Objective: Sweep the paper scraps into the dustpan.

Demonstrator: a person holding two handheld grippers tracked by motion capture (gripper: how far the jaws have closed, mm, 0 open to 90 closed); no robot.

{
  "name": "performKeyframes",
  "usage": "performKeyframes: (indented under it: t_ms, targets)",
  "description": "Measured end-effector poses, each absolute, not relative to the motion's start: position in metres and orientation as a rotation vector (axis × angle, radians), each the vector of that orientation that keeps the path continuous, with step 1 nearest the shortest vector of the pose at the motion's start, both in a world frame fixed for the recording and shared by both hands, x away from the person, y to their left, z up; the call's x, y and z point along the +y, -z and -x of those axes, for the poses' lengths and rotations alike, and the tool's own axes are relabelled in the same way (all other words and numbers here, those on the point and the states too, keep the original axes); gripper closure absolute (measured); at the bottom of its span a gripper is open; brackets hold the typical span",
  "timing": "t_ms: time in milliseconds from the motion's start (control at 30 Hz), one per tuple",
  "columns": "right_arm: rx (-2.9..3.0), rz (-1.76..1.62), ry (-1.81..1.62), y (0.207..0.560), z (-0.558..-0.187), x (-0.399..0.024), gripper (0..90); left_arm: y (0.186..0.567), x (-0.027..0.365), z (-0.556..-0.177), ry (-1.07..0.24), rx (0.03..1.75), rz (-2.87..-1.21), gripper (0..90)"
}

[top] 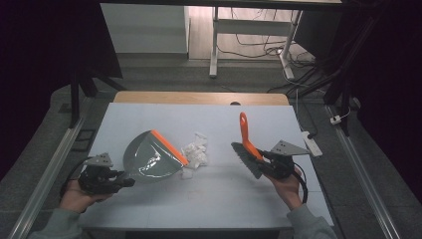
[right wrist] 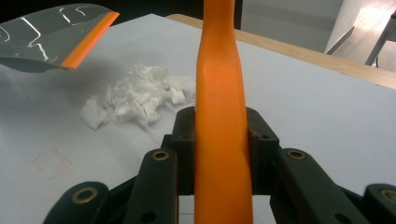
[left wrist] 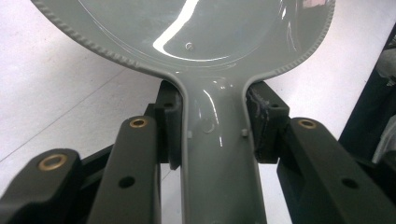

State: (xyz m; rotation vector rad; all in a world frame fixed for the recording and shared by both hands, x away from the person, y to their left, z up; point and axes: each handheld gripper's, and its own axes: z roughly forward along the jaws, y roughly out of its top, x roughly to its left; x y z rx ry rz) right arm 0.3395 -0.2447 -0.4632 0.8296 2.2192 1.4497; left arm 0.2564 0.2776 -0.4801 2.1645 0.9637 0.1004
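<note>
**White-topped table bears a heap of scraps**

A table (top: 149, 119) with a white cover and a bare wooden far edge carries a small pile of white crumpled scraps (top: 195, 153) near its middle, with faint red marks (right wrist: 51, 163) nearby.

Your glossy grey plastic dustpan (top: 149, 158) with its orange rubber lip sits tilted at the left of the worktop, its lip edge facing the scraps and its handle clamped in your left tool (top: 119, 182). Your orange-handled brush (top: 247, 144) with dark bristles stands raised at the right, handle pointing away, clamped in your right tool (top: 266, 158). A heap of white paper scraps (top: 195, 153) lies just beside the lip, between dustpan and brush.
</note>
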Motion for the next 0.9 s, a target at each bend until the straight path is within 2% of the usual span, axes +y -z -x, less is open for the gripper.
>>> performKeyframes:
  t_ms: [900]
  targets:
    - [2.211, -0.89, -1.433, 0.464, -0.374, -0.196, 70.1, 0.491, 0.281, -0.249, -0.033, 0.953, -2.194, 61.5]
